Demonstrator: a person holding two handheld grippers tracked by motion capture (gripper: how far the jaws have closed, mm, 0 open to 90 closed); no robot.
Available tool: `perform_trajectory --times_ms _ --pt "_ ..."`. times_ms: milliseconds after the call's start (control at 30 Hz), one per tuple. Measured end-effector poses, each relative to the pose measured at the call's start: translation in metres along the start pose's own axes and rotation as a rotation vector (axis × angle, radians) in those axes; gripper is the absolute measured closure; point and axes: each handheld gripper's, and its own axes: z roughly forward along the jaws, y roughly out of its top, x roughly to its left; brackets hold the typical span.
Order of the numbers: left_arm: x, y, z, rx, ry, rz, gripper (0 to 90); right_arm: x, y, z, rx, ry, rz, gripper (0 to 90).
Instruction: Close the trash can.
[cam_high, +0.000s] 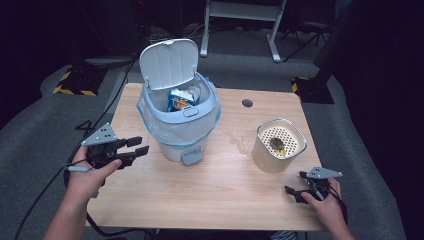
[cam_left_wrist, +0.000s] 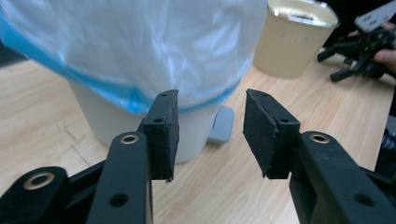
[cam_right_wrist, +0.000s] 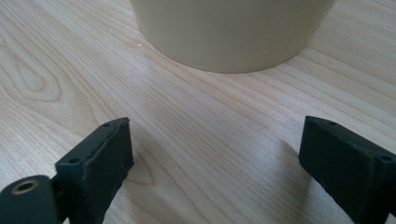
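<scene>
Cream container (cam_high: 278, 146) right of centre on the bench (cam_high: 210, 195), dead ahead of right gripper (cam_high: 303, 189) (jaws wide, empty). Left gripper (cam_high: 134, 149) half-open, empty, facing bin (cam_high: 179, 107).
</scene>
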Motion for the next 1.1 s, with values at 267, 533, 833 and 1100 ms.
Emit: perform_trajectory --times_ms 267,533,833,1100 --pt "0.007 0.029 -0.009 -0.098 0.016 0.002 57.6 0.000 0.000 0.000 -0.001 0.000 0.000 9.7" --pt "0.013 0.048 -0.016 -0.125 0.054 0.038 58.4 0.000 0.000 0.000 -0.001 0.000 0.000 9.7" --pt "0.025 0.074 -0.024 -0.139 0.056 0.025 63.7 0.000 0.000 0.000 0.001 -0.003 -0.002 9.8" --pt "0.042 0.097 -0.028 -0.155 0.095 0.007 73.1 0.000 0.000 0.000 -0.001 -0.001 0.000 9.8"
